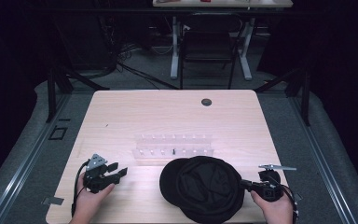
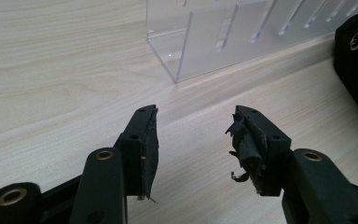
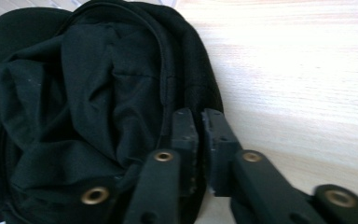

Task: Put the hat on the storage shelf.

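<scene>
Right gripper (image 1: 245,185) pinched nearly closed on the floppy black fabric cap's (image 1: 209,187) rim, probably to lift it; left gripper (image 1: 120,170), wide open and empty, waits left of the cap.

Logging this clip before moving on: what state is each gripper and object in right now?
Left gripper: open, jaws spread above bare table, nothing between them.
Right gripper: jaws closed on the rim of the hat.
Black hat: lying inside up on the table, crumpled lining showing.
Clear rack: upright on the table, beyond the hat.
</scene>
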A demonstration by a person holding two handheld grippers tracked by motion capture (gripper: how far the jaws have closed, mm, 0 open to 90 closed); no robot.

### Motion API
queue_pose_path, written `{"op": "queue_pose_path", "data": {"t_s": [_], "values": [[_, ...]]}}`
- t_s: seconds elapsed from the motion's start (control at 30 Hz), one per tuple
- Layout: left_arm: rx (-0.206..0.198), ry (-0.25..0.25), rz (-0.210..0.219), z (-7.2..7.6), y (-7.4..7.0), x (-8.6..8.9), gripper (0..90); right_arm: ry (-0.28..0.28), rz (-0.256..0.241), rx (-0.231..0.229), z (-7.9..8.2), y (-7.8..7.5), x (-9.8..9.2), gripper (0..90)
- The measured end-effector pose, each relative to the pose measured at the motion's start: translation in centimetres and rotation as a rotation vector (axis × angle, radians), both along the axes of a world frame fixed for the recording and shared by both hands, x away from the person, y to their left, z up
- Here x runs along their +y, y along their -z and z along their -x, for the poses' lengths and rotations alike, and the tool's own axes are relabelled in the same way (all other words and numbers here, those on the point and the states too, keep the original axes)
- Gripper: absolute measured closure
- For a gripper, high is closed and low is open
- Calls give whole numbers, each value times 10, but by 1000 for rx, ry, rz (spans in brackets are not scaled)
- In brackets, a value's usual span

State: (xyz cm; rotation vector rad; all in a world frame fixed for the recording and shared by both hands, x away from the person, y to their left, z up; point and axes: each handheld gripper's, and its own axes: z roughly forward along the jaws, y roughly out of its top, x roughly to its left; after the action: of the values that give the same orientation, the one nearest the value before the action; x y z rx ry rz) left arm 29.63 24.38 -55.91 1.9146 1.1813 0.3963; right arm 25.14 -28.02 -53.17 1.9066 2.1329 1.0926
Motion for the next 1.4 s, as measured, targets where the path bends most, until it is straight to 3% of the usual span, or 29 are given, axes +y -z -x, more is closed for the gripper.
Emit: {"op": "queue_pose_path", "data": {"t_s": [0.1, 0.27, 0.47, 0.53, 0.7, 0.9, 1.1, 1.17, 1.2, 1.3, 1.33, 1.37, 1.4], "values": [[12, 4, -8, 0, 0, 0, 505, -14, 0, 13, -8, -3, -2, 876], [6, 5, -6, 0, 1, -1, 505, -28, 53, 24, -27, -13, -4, 878], [4, 2, -2, 1, 1, -2, 505, -46, 90, 57, -37, -17, -3, 837], [8, 5, -7, 1, 1, -2, 504, -71, 127, 89, -40, -20, -1, 793], [10, 7, -13, 1, 1, -3, 503, -74, 127, 154, -42, -24, 0, 760], [8, 8, -13, 1, 2, -4, 503, -96, 147, 275, -46, -25, 3, 764], [8, 7, -12, 1, 2, -4, 502, -103, 138, 333, -53, -21, 1, 767], [7, 6, -13, 0, 2, -4, 502, -84, 114, 357, -56, -18, 1, 780], [7, 6, -13, 0, 2, -4, 502, -115, 136, 390, -58, -18, 0, 781], [8, 6, -13, 0, 2, -4, 502, -88, 106, 397, -60, -14, 0, 789], [8, 7, -14, 0, 2, -4, 502, -133, 142, 432, -63, -16, -3, 791], [7, 8, -13, 0, 2, -4, 502, -97, 111, 414, -62, -13, 0, 792], [7, 5, -13, 0, 2, -4, 502, -95, 112, 420, -63, -12, 1, 795]]}}
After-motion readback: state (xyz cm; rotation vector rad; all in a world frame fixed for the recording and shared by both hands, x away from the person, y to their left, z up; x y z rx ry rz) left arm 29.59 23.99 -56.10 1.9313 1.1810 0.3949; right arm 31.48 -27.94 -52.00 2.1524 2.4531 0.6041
